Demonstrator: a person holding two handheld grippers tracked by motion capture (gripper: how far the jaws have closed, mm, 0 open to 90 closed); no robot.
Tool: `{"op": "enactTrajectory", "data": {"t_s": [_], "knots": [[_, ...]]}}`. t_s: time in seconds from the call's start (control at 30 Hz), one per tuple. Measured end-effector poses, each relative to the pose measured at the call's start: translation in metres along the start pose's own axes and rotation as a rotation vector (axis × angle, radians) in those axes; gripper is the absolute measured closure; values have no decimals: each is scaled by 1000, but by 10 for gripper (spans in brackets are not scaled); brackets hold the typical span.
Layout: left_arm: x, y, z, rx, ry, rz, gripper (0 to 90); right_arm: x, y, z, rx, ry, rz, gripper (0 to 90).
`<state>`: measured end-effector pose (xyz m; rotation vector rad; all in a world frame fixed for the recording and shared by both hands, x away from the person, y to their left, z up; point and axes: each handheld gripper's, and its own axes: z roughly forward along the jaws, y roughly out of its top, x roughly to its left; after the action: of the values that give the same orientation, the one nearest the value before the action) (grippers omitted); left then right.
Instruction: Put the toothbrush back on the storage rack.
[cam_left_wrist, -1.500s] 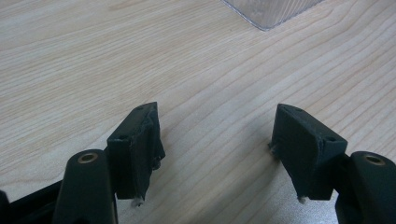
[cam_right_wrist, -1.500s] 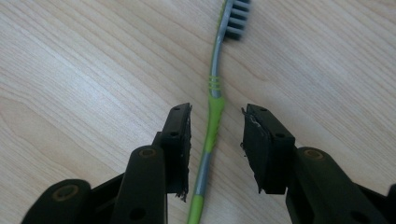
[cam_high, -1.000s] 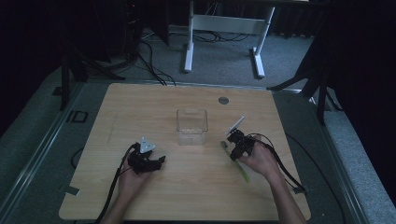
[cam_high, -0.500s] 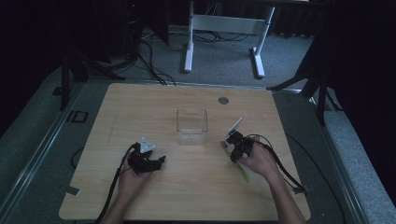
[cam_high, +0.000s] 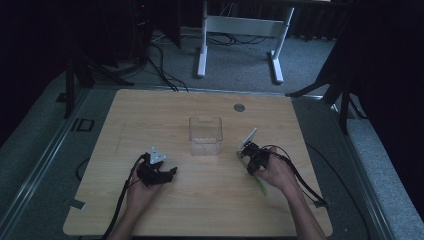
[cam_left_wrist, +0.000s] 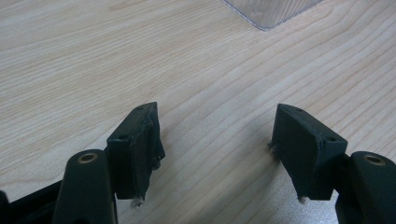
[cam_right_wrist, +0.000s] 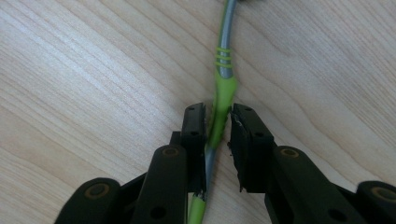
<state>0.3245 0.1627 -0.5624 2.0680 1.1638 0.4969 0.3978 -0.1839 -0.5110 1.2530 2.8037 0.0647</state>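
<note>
Step in hand, by the look of it: grasping the green-and-grey pen (cam_right_wrist: 219, 100) that lies flat on the wooden surface (cam_high: 150, 115), at the right of the high view. Right hand-held gripper (cam_right_wrist: 217, 122) down over it, jaws just closing and now nearly together, the pen's green grip between them, running up the middle of the right gripper view and on past the jaw tips toward the top edge. One pad seems to touch the green part; whether both pads press yet cannot be told. Left hand-held gripper (cam_left_wrist: 217, 140) resting at lower left of the high view, jaws wide apart with bare wood between them. Clear box (cam_high: 205, 135) standing in the middle of the surface, just up and left of the pen. Next move probably calls for finishing the squeeze, then lifting straight up without letting the thin pen roll or slip, likely toward the box.
</note>
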Motion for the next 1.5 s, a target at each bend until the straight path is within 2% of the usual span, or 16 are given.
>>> {"op": "enactTrajectory", "data": {"t_s": [0.6, 1.2, 1.5], "knots": [[0, 0, 0, 0, 0, 0, 326, 4, 2, 4, 21, -34, -15, 796], [0, 0, 0, 0, 0, 0, 326, 3, 3, 6, 31, -17, -15, 818], [0, 0, 0, 0, 0, 0, 326, 1, -2, 1, -13, -18, -8, 825]]}}
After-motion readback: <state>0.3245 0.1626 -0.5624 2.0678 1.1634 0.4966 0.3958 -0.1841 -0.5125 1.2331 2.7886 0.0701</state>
